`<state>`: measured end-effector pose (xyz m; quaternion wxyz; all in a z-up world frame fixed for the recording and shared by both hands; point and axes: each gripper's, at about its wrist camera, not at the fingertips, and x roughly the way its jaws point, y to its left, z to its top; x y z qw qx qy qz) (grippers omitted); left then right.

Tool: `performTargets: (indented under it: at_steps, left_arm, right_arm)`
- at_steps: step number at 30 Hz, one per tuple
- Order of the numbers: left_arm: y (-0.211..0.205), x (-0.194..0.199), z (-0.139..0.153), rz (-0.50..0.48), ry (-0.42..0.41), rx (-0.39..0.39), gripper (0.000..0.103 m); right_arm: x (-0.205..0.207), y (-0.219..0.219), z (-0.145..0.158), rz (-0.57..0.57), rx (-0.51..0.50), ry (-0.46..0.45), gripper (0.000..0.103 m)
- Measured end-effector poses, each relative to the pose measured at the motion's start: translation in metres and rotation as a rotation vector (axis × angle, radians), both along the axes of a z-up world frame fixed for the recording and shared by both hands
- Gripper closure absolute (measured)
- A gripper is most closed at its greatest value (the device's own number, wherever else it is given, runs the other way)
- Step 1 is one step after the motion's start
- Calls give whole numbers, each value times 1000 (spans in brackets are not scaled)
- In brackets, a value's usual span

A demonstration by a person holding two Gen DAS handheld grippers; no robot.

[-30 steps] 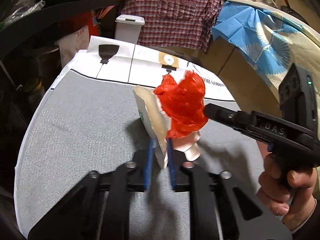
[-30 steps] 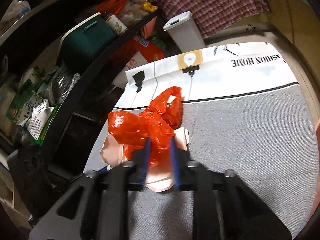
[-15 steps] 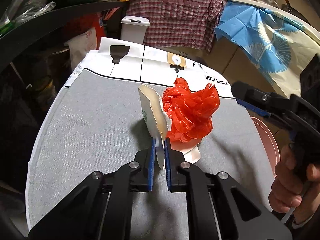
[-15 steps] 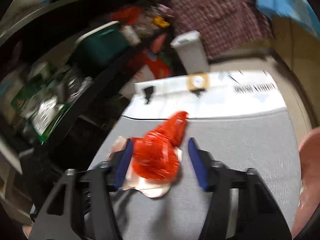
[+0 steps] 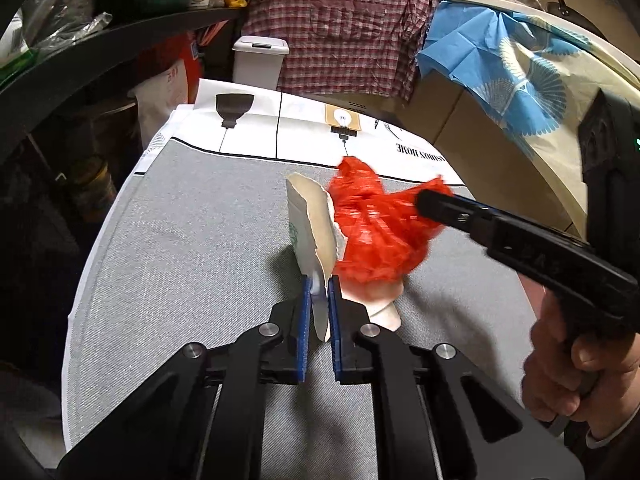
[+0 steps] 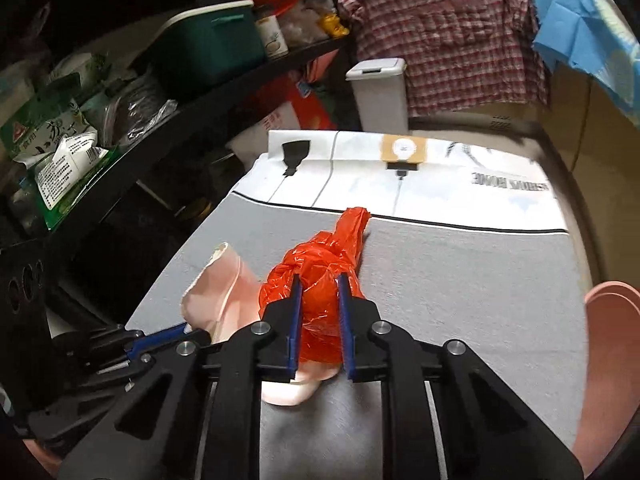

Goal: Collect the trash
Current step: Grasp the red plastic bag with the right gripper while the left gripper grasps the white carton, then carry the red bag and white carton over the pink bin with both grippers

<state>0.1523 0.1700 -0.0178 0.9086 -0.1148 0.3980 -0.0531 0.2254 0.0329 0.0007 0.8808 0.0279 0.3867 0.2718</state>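
Note:
A crumpled red plastic bag (image 5: 376,232) lies against a torn white paper cup (image 5: 314,224) on the grey tablecloth (image 5: 192,248). My left gripper (image 5: 319,280) is shut on the cup's lower edge and holds it upright. In the right wrist view my right gripper (image 6: 319,284) has its blue fingers around the red bag (image 6: 320,284), pressing its sides; the cup (image 6: 220,292) stands to its left. The right gripper also shows in the left wrist view (image 5: 436,204), reaching into the bag from the right.
A white lidded bin (image 5: 260,60) stands beyond the table's far end. Dark cluttered shelves (image 6: 120,80) run along the left. A pink bowl rim (image 6: 608,320) shows at the right edge. A plaid shirt (image 5: 344,28) and blue cloth (image 5: 500,68) hang behind.
My right gripper had opened wide and drawn back from the red bag; now it has come back and closed around it. My left gripper kept its hold on the cup.

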Motion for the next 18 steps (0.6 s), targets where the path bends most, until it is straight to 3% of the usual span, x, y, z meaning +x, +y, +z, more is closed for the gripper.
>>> performTargets:
  at_steps: [18]
  left_arm:
    - [-24,-20,15,-13,-41,76,94]
  right_arm:
    - [-45,-112,33,-103,-14,-77,88]
